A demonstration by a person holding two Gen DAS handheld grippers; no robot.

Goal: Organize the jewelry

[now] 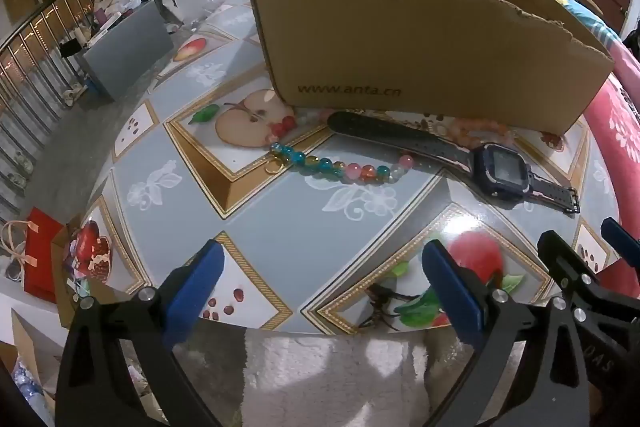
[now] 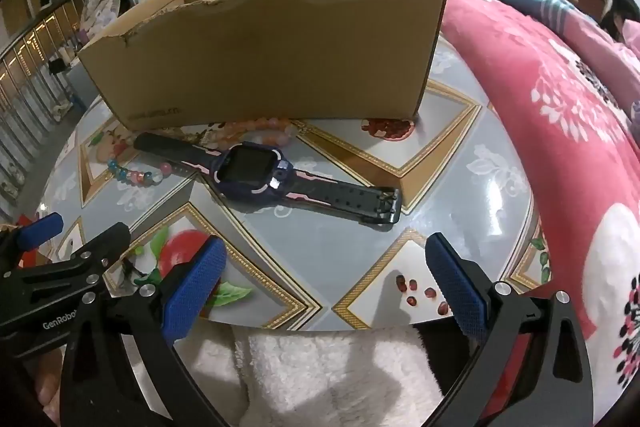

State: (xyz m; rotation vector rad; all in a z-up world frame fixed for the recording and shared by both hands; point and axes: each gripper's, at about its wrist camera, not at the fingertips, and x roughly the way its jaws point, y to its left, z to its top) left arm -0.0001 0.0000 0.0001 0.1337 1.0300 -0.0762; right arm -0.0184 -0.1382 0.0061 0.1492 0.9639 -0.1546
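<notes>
Grippers left (image 1: 322, 279) and right (image 2: 326, 275) hover side by side, jaws spread wide

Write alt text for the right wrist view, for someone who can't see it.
A dark watch lies flat on a fruit-print table before a cardboard box, beaded bracelets left of it. The open right gripper hovers near the table's edge, holding nothing.

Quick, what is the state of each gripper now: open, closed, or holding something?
Left gripper: open, holding nothing.
Right gripper: open, holding nothing.
</notes>
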